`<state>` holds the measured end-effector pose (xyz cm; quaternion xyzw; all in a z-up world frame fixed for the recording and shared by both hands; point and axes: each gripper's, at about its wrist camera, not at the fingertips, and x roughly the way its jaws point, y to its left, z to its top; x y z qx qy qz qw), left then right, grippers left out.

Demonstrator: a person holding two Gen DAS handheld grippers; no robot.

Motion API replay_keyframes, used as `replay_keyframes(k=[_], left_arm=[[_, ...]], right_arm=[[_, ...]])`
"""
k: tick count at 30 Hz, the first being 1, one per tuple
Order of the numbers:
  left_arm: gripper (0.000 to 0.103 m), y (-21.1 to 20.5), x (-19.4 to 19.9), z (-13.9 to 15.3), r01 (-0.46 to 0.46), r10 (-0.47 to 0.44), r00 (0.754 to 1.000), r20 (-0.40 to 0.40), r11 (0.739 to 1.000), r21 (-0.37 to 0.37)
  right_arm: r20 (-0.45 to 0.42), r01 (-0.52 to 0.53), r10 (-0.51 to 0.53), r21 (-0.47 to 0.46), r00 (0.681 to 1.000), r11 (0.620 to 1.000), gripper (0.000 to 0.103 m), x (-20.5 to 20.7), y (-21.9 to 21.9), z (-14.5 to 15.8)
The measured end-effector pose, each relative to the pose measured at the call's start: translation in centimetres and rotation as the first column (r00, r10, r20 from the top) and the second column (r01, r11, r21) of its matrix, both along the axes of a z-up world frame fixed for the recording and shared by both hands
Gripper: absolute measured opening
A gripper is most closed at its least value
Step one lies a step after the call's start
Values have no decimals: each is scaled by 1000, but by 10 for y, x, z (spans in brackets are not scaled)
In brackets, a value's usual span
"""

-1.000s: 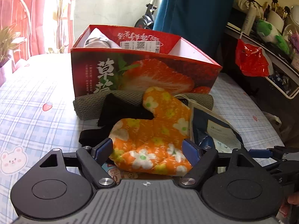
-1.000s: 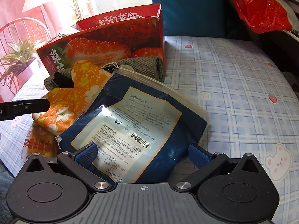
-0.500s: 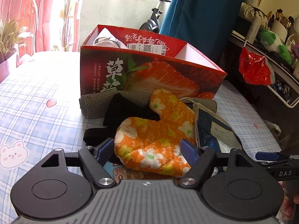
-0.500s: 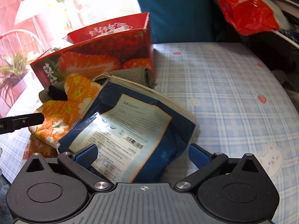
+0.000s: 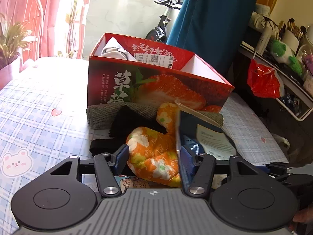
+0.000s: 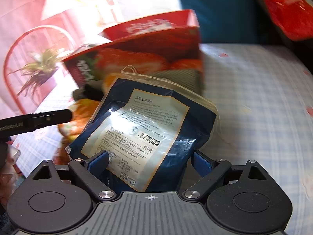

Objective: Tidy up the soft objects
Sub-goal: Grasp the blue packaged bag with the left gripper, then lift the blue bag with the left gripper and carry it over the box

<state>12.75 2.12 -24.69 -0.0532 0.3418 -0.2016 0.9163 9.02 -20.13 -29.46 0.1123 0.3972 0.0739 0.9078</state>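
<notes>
My left gripper point(image 5: 153, 157) is shut on an orange flowered oven mitt point(image 5: 154, 156), squeezed between its blue pads. My right gripper point(image 6: 149, 161) is shut on a dark blue cotton-pad packet point(image 6: 148, 125) and holds it tilted up off the table; the packet also shows in the left wrist view point(image 5: 203, 143). A red strawberry box point(image 5: 156, 84) stands open behind the pile, with a grey-white soft item point(image 5: 113, 51) in its left compartment. A grey knitted cloth point(image 5: 101, 115) and black fabric point(image 5: 125, 121) lie against the box front.
The table has a blue checked cloth point(image 5: 39, 117) with bear and strawberry prints. A snack packet point(image 5: 129, 183) lies under the mitt. A red plastic bag point(image 5: 262, 80) hangs from a cluttered shelf at the right. A potted plant point(image 5: 9, 45) stands at the far left.
Both grippers have closed, the left on the mitt and the right on the blue packet. The packet has been lifted and tilted upright; the right view is blurred from motion.
</notes>
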Motion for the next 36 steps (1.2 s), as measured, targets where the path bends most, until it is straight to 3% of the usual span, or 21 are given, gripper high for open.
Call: replay_keyframes(k=[7,13,16,26,36], left_arm=[[57,13,-1,6,-53,53,999,9,999,6],[56,10,2,-5,-12,12,999,-39,1000,-10],[54,6,4,-11,9,-10,999,-50,1000,-24],[51,4,8,-20,30,-35,996,-79,997,-70],[51,2,7,-23,35,-41,996,-78,997,-74]], right_arm=[[87,-113,118,-61,989,992,90,37,33,6],[159,-159,170,-82,973,984,92,35,43,4],[186,-152,159,-50,970,987,90,28,37,-4],[223,-110,99,40,970,993,60,9,12,-5],[228,-99,86,43,970,994,51,3,11,-9]])
